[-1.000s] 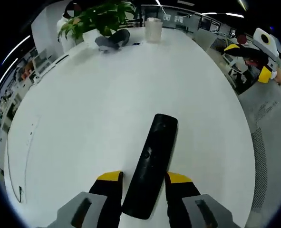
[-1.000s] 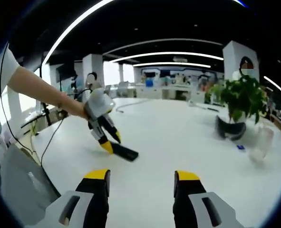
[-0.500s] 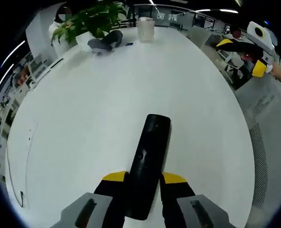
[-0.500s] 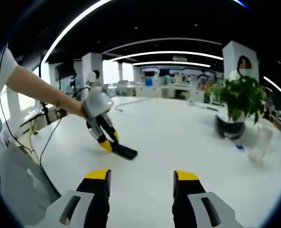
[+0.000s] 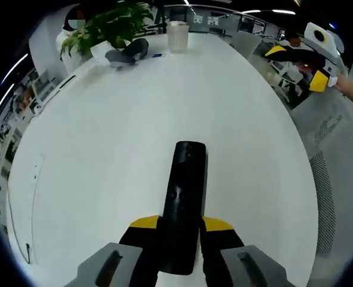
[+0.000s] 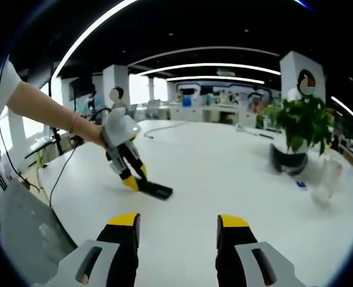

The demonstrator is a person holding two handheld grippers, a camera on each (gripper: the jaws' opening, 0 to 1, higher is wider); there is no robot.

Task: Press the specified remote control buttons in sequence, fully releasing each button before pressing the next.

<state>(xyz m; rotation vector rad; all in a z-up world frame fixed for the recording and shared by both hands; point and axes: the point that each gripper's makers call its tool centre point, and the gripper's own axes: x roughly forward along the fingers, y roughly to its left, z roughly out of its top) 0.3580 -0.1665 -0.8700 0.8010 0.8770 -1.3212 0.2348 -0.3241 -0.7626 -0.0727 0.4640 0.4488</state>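
A long black remote control (image 5: 184,197) lies on the white table (image 5: 104,137), pointing away from me in the left gripper view. My left gripper (image 5: 181,225) is shut on the remote's near end, its yellow-tipped jaws pressing both sides. The right gripper (image 5: 312,52) hovers off the table's far right edge, held by a hand. In the right gripper view my right gripper (image 6: 177,222) stands open above the table with nothing between its jaws. Ahead of it, the left gripper (image 6: 131,178) grips the remote (image 6: 157,191) at the table surface, with a person's arm (image 6: 45,107) behind it.
A potted plant (image 5: 107,25), a dark grey object (image 5: 125,52) and a translucent cup (image 5: 177,36) stand at the table's far end. A thin cable (image 5: 31,197) runs along the left side. The table's curved right edge (image 5: 310,179) drops to grey floor.
The left jaws have shut onto the remote, which has turned to lie straight between them. The right gripper has stayed open and nearly still.
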